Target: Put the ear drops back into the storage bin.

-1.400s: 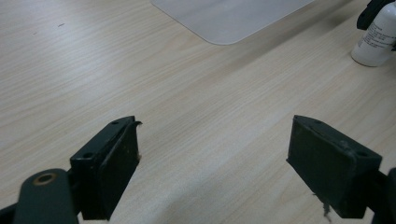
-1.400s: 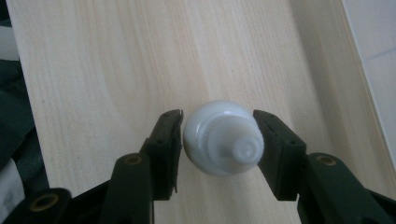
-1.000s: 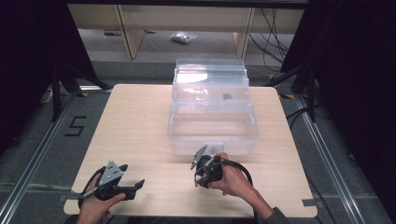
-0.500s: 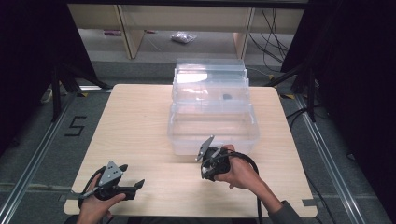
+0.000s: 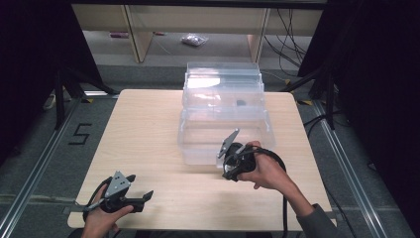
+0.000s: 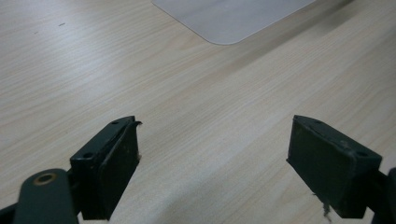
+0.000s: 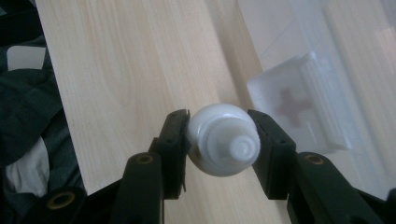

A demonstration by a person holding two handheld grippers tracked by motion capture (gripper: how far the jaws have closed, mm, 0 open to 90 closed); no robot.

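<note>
My right gripper is shut on a small white bottle, whose screw cap faces the camera between the two pads. In the high view the right gripper hangs above the table, just in front of the near wall of a clear plastic box. The box's lid stands open at the back. On the box front is a white latch with a red cross. At the near left corner my left gripper stays low over the wooden table. It is open, with bare wood between its jaws.
A small dark item lies inside the box near its back. A pale rounded corner lies ahead of the left gripper. The table's near edge is just below the right gripper, with a person's dark clothing beyond it. Shelving and cables stand behind the table.
The right hand has lifted the white bottle off the near table area, up and toward the front of the box. The left gripper has stayed where it was.
</note>
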